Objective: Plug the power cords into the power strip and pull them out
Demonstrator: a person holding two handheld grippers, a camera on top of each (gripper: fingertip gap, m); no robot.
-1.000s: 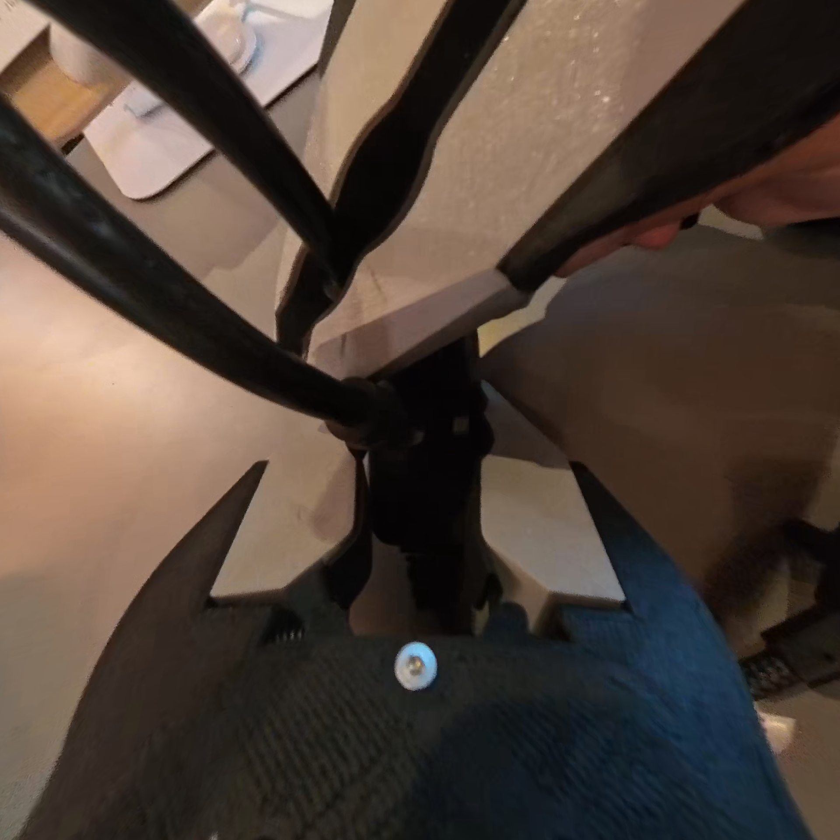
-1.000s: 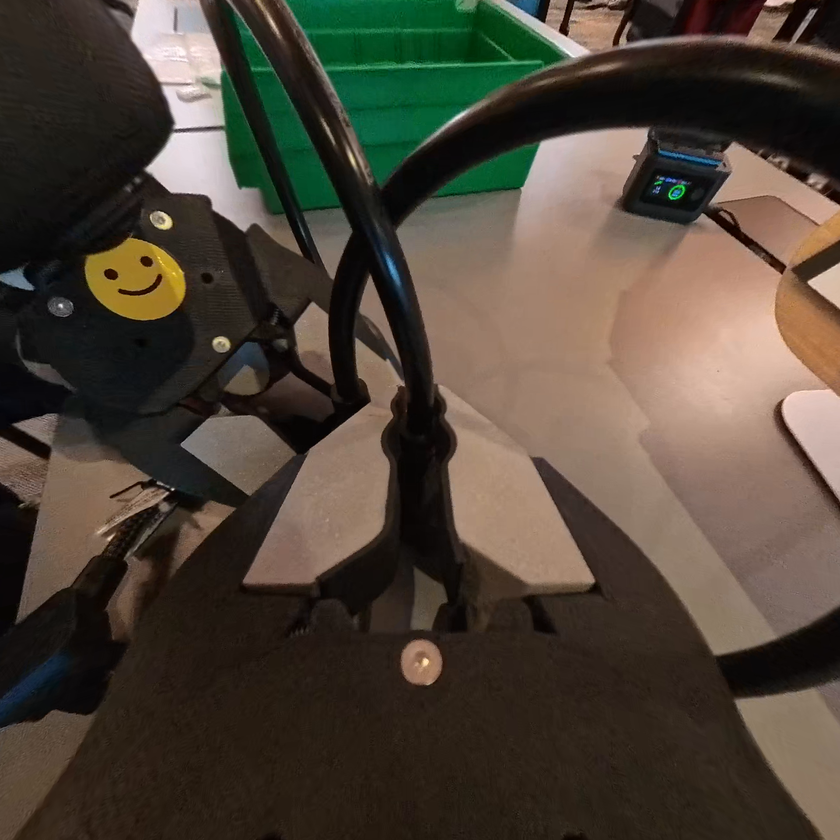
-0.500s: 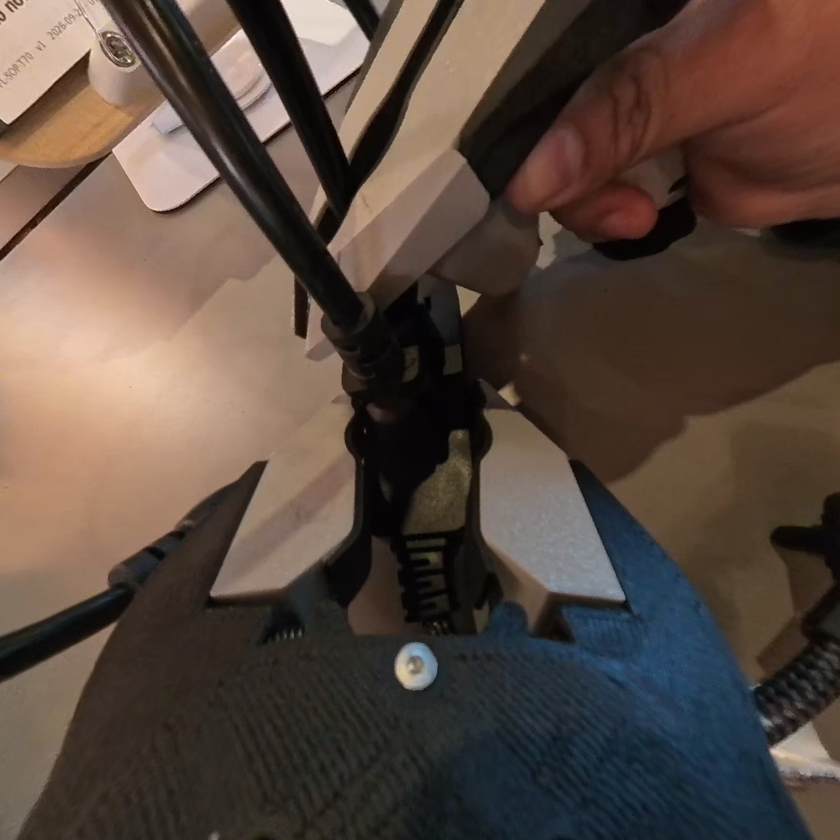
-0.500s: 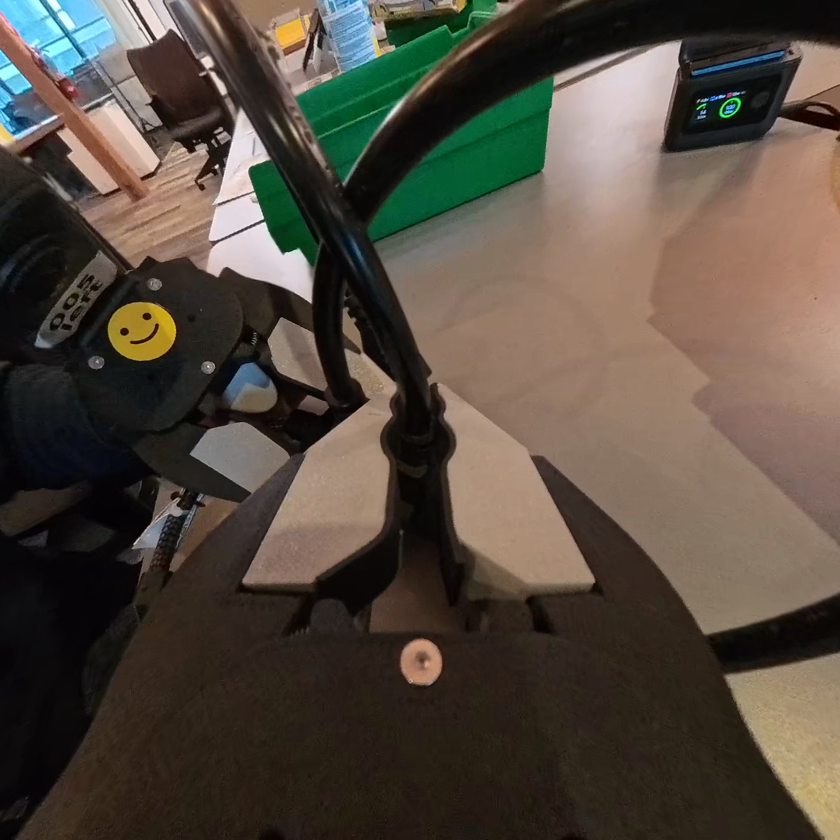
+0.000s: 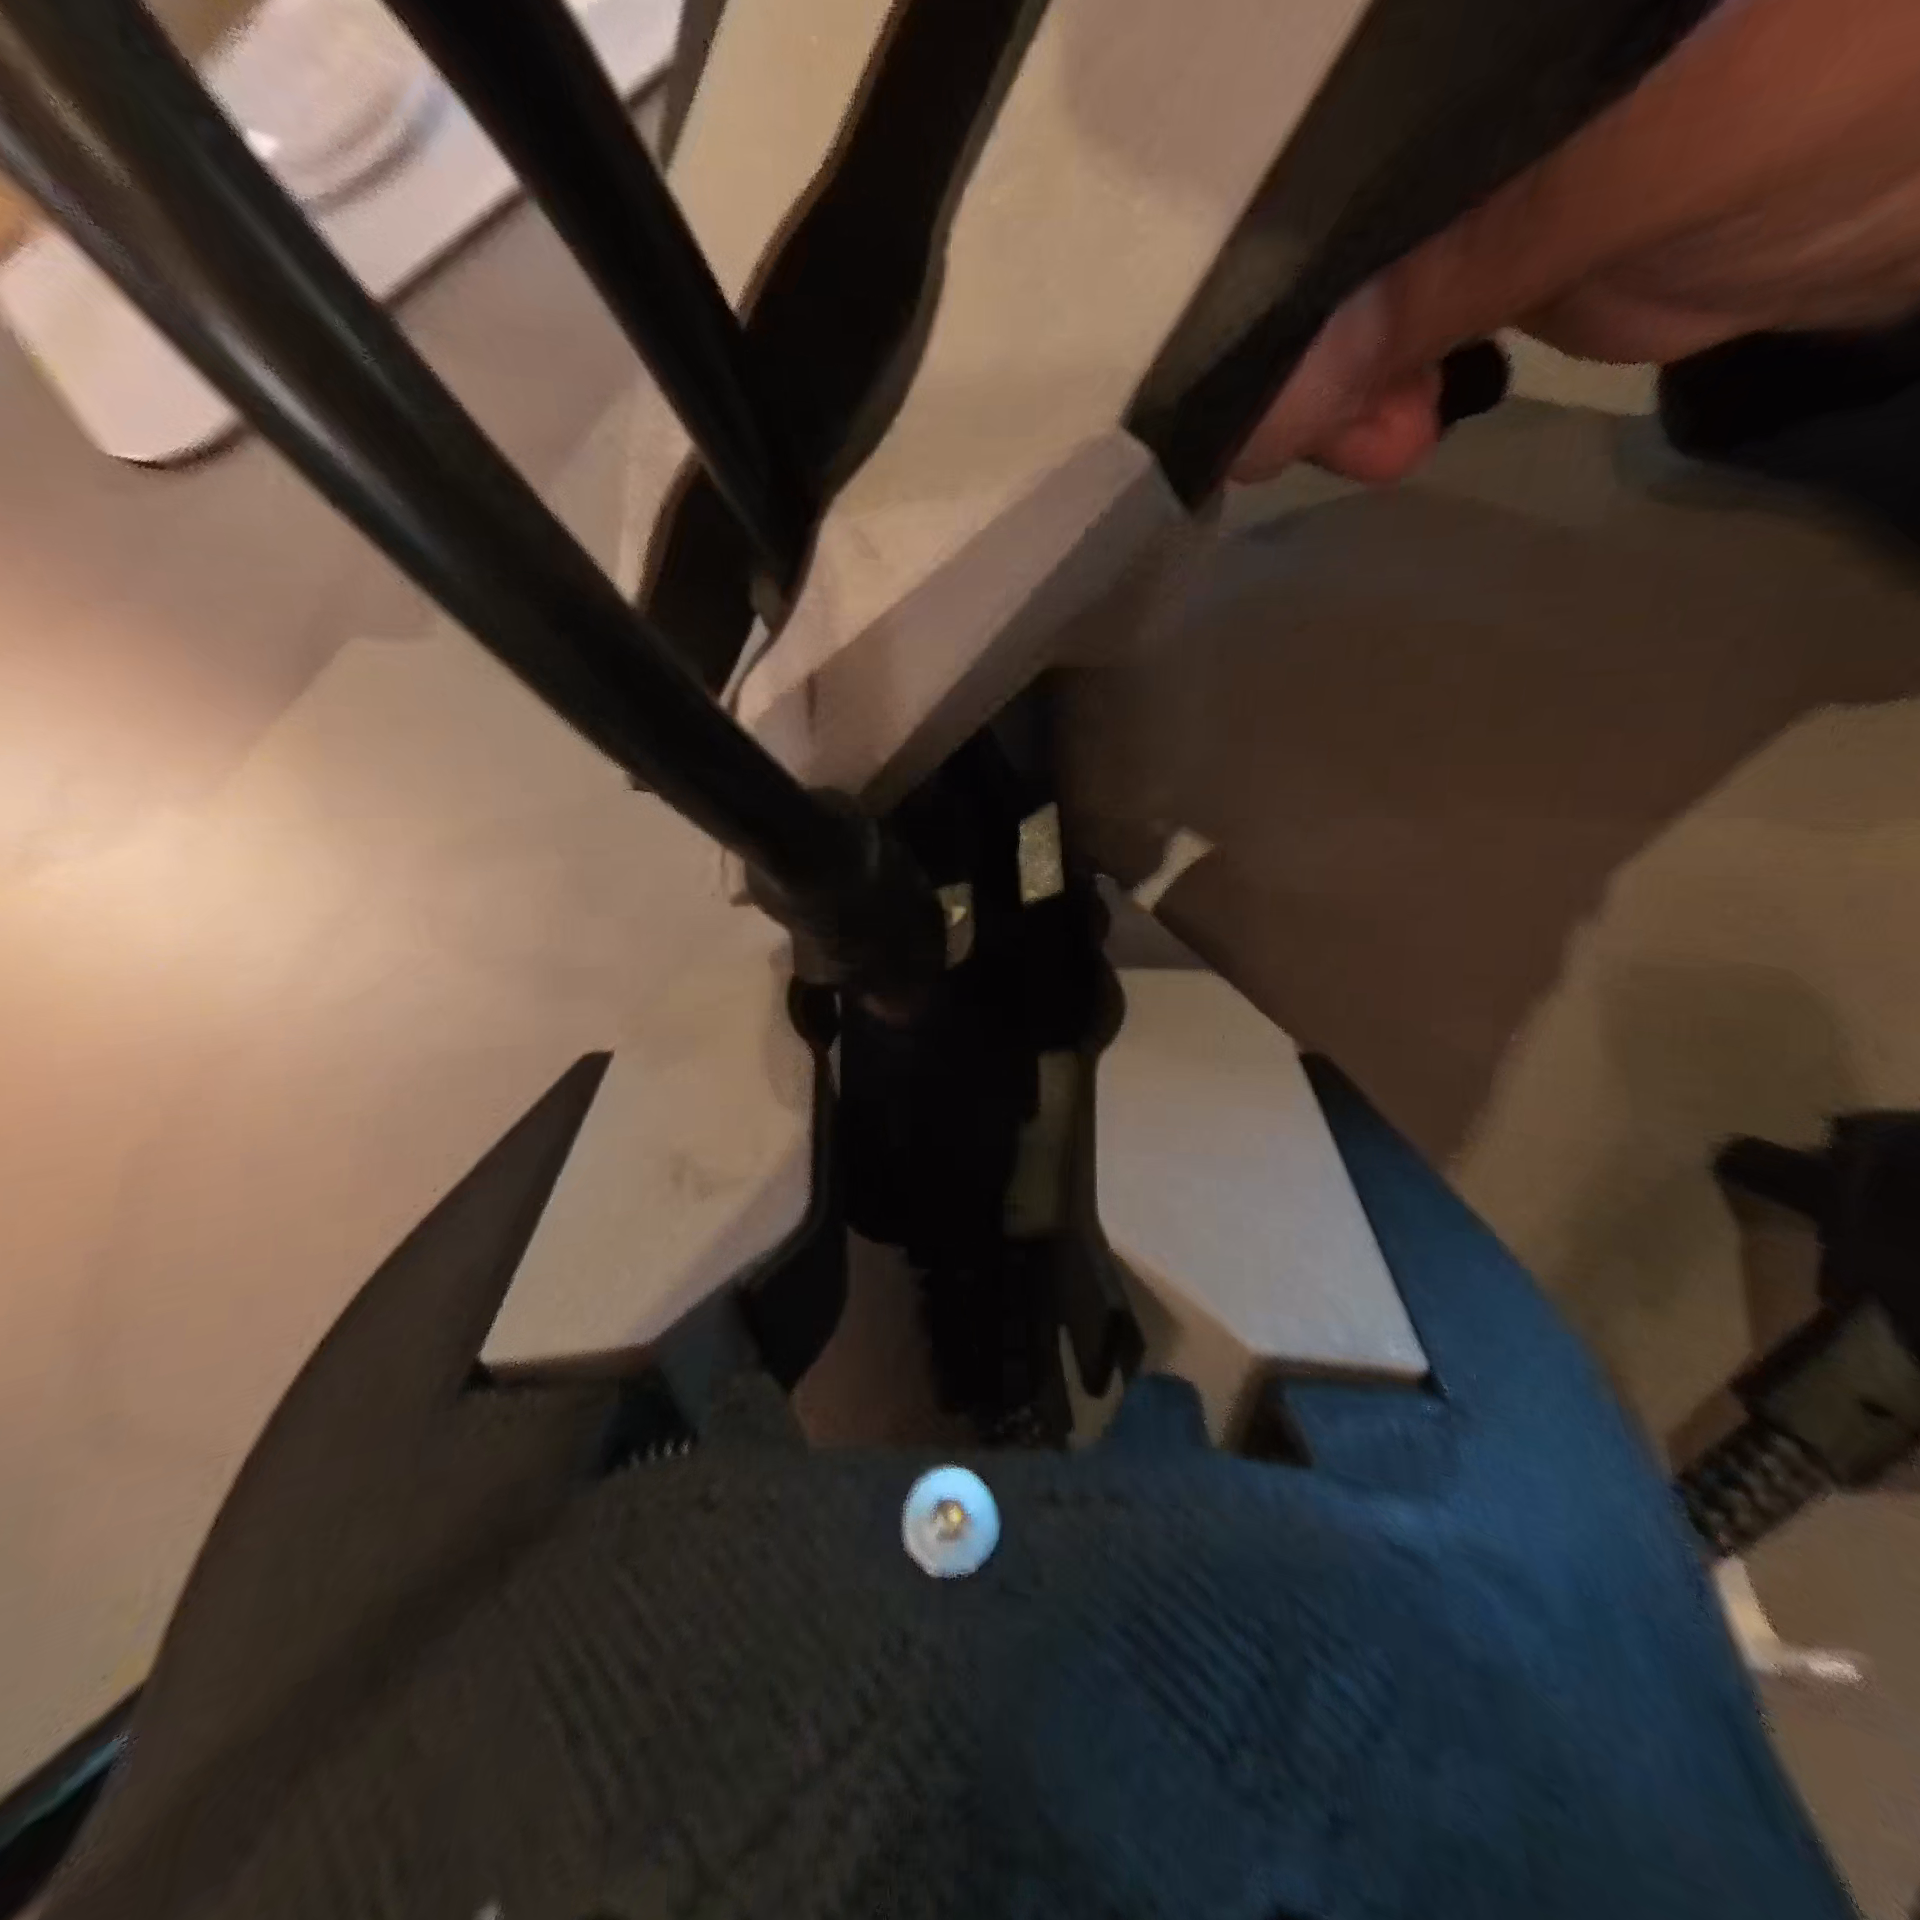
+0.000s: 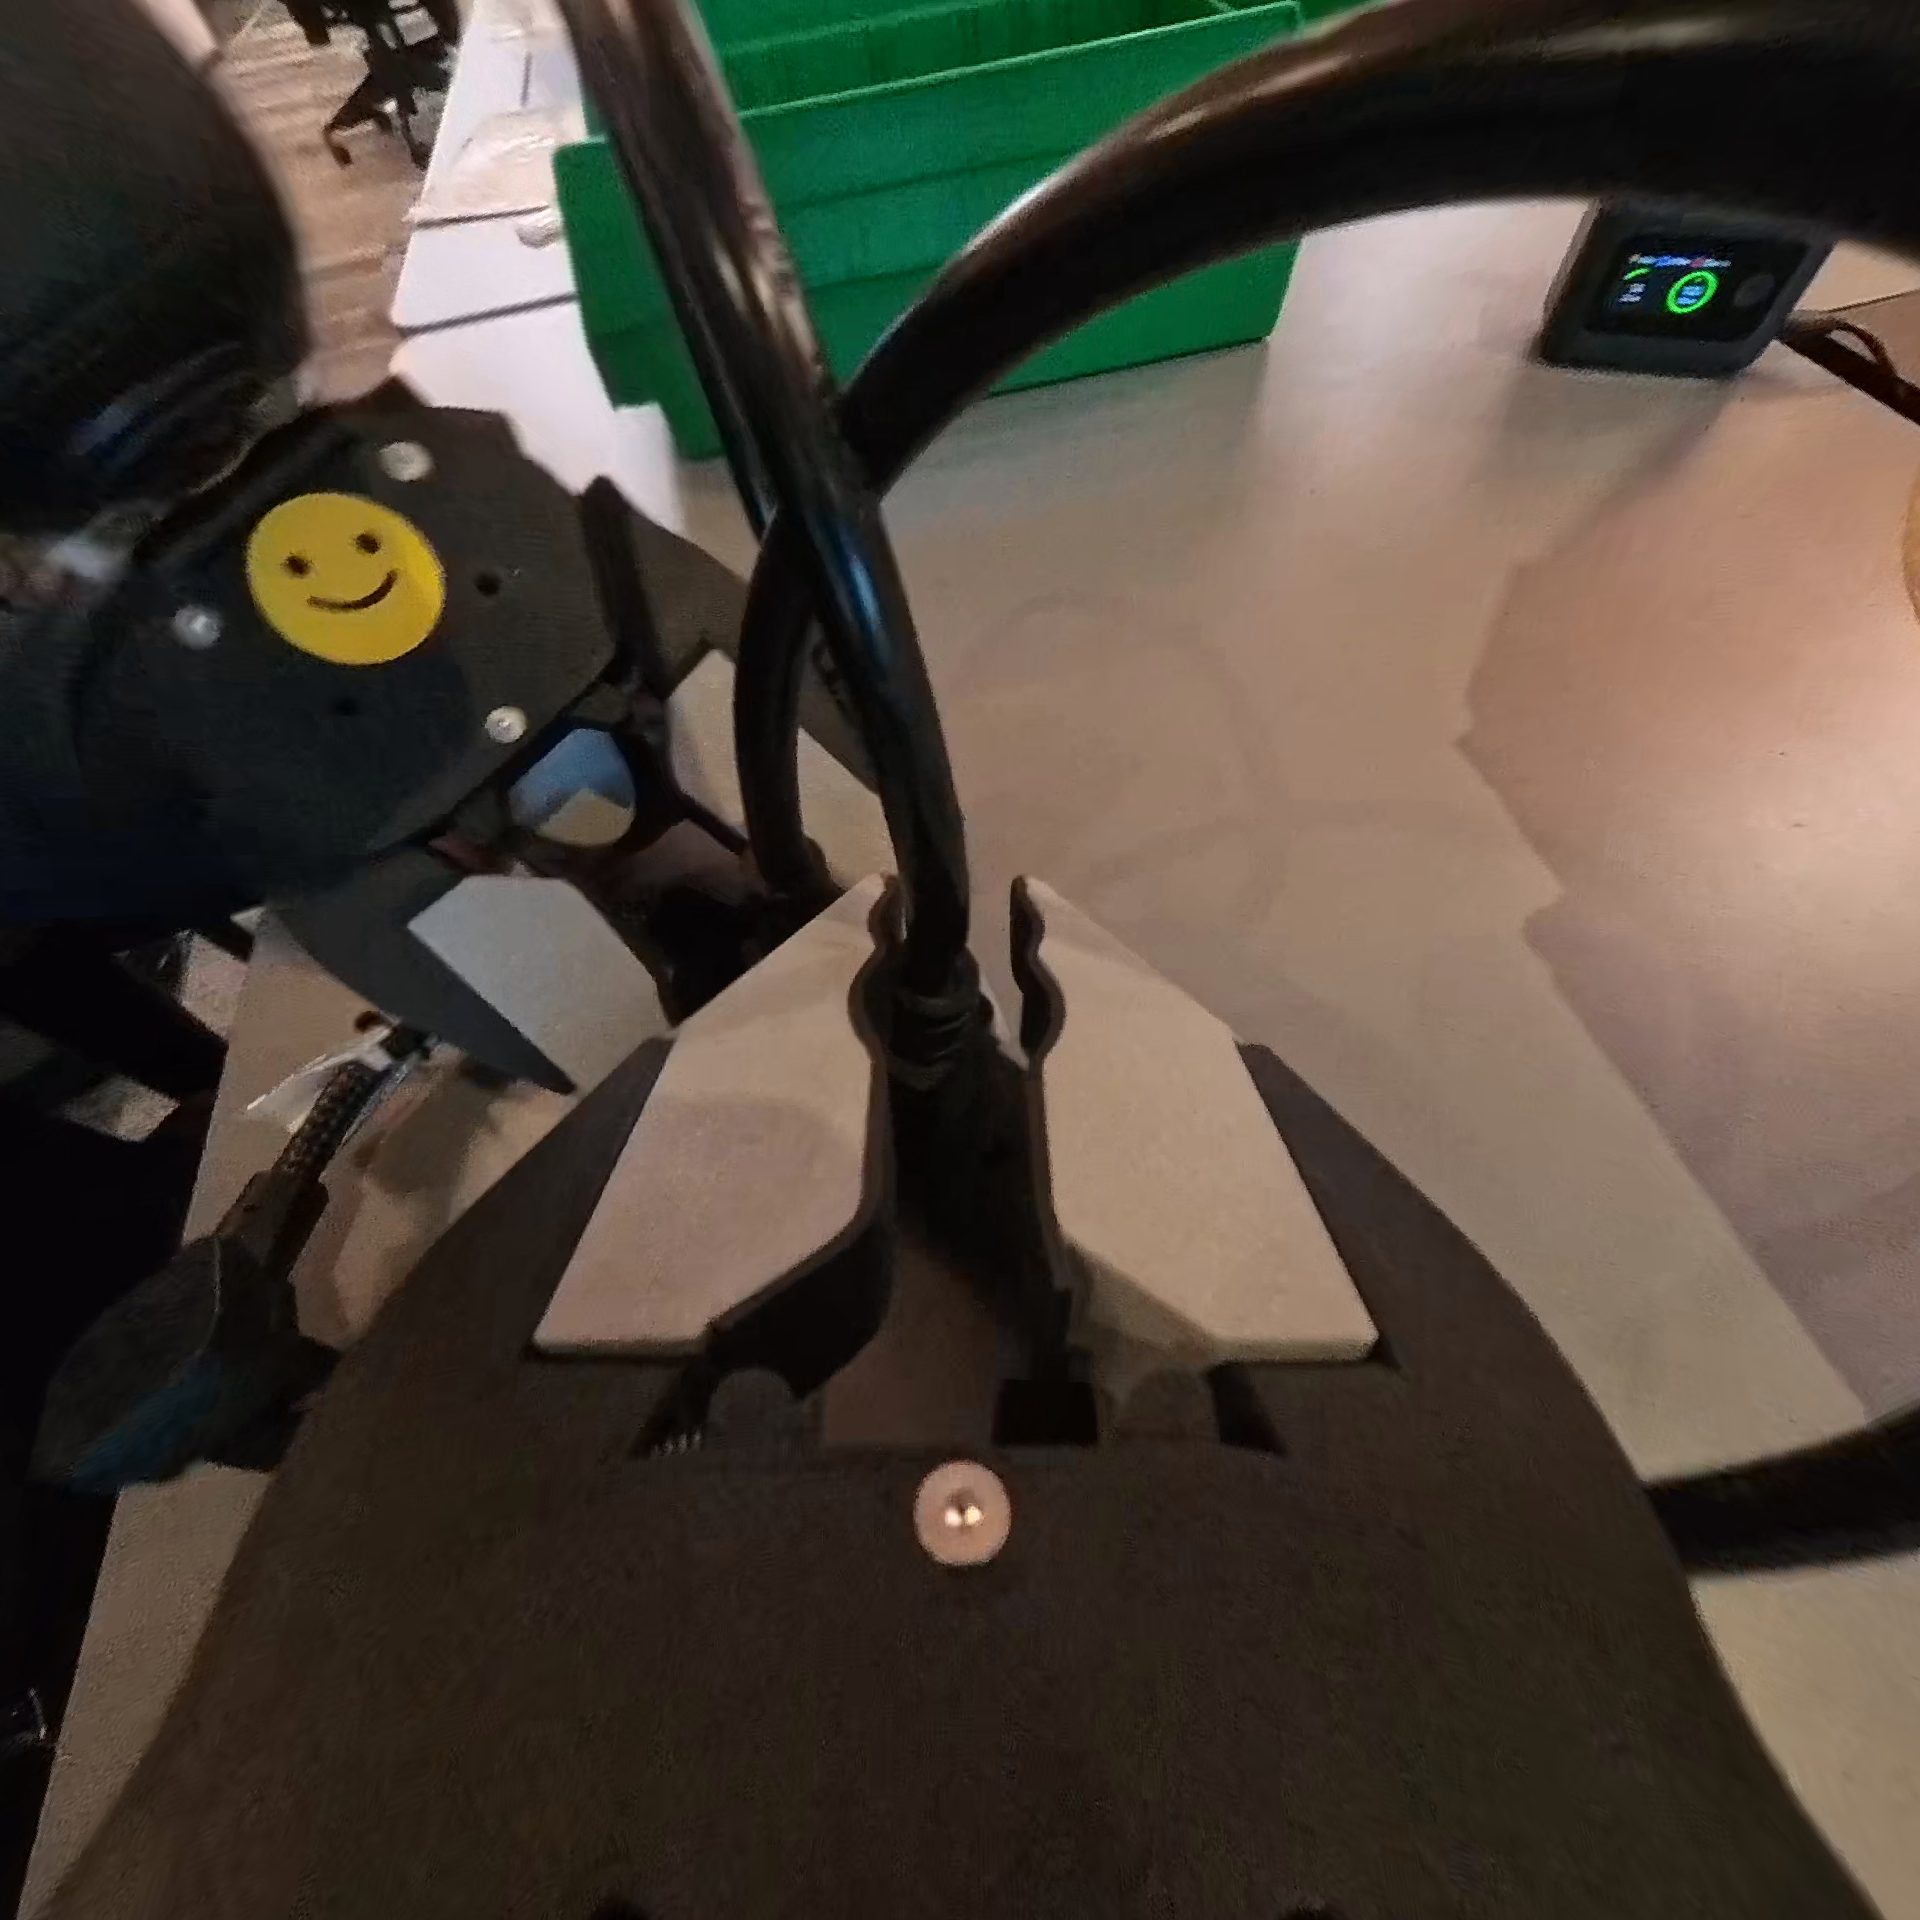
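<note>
the left gripper, grey-padded tongs on a dark blue-black body, is clamped on a black moulded power plug whose metal prongs point toward twelve o'clock. its thick black round cord leaves the plug toward ten o'clock. half a second ago the plug's flat face showed between the pads; now it sits darker and the view is blurred.

the right gripper, with the same grey pads on a black body, has its tongs a little apart around a second black power plug; the left pad touches it and a gap shows on the right, where half a second ago both pads pressed closed. its black cord rises toward eleven o'clock.

in the left view the right gripper fills twelve to one o'clock, held by a person's hand, closer than before.

beyond, on the pale grey tabletop, a green plastic bin sits at twelve o'clock and a small dark device with a lit screen at two o'clock. the power strip cannot be made out.
</note>
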